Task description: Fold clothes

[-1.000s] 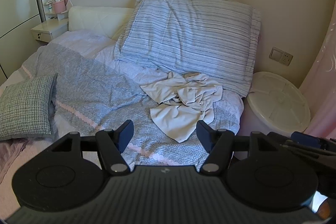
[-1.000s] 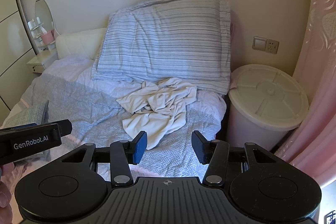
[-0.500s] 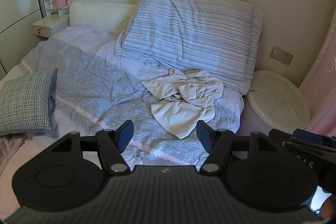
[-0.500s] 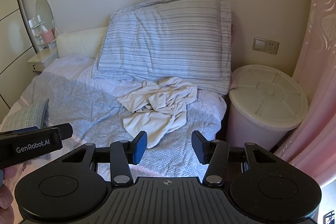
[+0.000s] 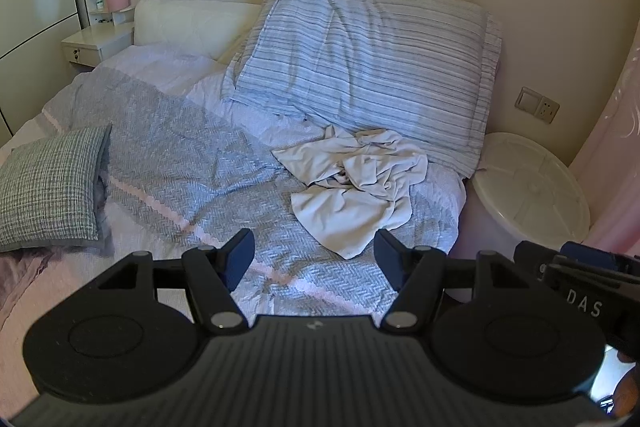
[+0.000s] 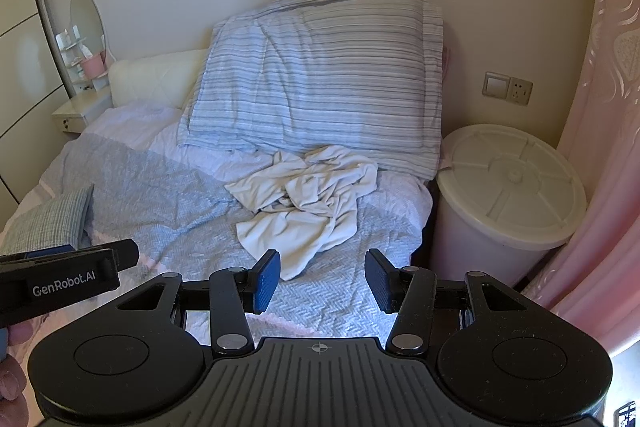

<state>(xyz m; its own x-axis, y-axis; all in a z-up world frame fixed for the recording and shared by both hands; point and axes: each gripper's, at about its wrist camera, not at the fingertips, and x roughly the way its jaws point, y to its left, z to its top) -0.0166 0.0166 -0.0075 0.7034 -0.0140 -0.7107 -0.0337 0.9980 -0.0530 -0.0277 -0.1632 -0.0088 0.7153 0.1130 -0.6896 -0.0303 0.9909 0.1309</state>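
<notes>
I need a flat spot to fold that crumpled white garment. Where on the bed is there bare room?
Free: the grey herringbone quilt between the checked cushion and the white garment, and the strip before the garment. Crowded: the bed's head, where the striped pillow leans and touches the garment.

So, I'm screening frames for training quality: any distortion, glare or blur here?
Left wrist view: fisheye bends the walls, corners vignette black, white garment sharp. Right wrist view: same curvature, pink curtain washed bright by backlight, no motion blur.
</notes>
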